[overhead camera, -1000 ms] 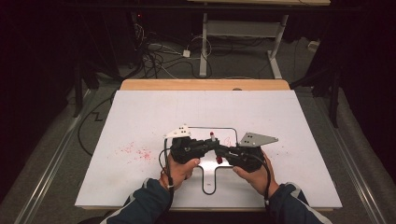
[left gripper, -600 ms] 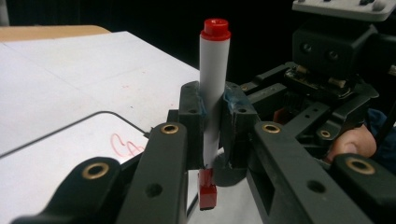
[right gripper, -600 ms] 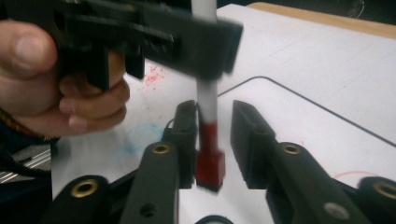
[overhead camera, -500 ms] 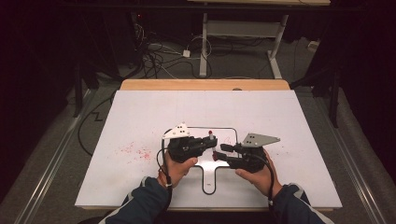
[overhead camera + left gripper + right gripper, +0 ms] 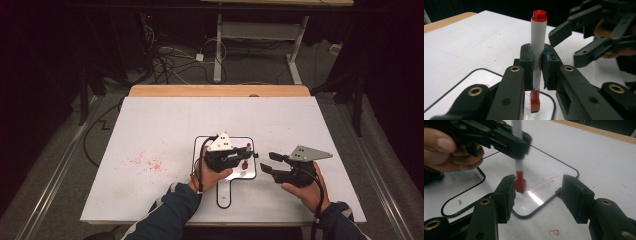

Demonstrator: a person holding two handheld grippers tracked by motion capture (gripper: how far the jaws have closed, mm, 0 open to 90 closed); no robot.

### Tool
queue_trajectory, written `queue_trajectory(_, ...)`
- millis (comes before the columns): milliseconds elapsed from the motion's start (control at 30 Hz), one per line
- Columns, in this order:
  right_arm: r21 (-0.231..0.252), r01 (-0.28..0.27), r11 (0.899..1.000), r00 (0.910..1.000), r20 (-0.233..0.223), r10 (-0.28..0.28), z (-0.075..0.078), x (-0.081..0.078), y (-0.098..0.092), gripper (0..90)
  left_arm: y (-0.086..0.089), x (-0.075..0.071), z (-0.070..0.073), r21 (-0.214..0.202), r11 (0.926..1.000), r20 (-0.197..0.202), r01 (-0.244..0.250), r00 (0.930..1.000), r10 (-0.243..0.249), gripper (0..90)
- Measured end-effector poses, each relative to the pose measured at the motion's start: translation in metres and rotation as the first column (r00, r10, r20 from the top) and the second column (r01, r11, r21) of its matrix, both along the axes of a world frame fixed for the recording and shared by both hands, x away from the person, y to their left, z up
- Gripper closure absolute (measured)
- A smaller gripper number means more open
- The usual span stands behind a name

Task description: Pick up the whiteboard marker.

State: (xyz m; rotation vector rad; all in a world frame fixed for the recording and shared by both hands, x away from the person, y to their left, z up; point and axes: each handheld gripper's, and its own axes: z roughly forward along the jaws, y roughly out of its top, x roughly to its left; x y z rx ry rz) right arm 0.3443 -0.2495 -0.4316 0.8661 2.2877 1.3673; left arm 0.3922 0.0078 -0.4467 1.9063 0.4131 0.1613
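The left gripper (image 5: 239, 159) is clamped tight on a white marker (image 5: 537, 50) with a red cap, and its 2 pads press the barrel from both sides in the left gripper view, where the marker stands upright between the jaws with the red cap at the top and the red lower end poking out below. In the high view the marker's red tip (image 5: 248, 146) shows just past the gripper, over the small whiteboard (image 5: 199, 142) with the black border that lies on the big white table (image 5: 150, 120). From the right gripper view the marker hangs just above the board, right beside a red scribble (image 5: 544, 183) on the glossy surface. The right gripper (image 5: 266, 162) sits just to the right of the board, near the left one but apart from it; its jaws have just been opening and now stand well parted with nothing between the pads. A patch of red specks (image 5: 147, 162) marks the table off to the left, well apart from both hands.
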Motion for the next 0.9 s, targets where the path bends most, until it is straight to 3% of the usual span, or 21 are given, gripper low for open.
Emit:
queue_trajectory(33,-0.007,-0.002,1.000,1.0000,0.002,0.002,-0.0007,-0.0002,0.0006,45.5,-0.0059,0.0008,-0.0039,0.033,0.9995,0.014,0.000,0.9999,0.000,78.7)
queue_trajectory(300,-0.020,-0.002,1.000,1.0000,-0.007,0.002,-0.0040,0.0016,-0.0003,45.2,-0.0043,-0.0044,-0.0102,0.009,0.9993,0.022,0.037,0.9991,-0.037,78.7)
queue_trajectory(533,-0.019,-0.002,1.000,1.0000,-0.006,0.002,-0.0034,0.0024,0.0009,45.0,-0.0018,0.0014,-0.0100,0.025,0.9997,0.060,-0.002,0.9982,0.000,78.7)
queue_trajectory(900,-0.025,0.003,1.000,0.9999,-0.014,-0.004,-0.0047,0.0033,-0.0015,44.5,-0.0005,-0.0013,-0.0107,0.018,0.9994,0.046,0.028,0.9985,-0.029,78.8)
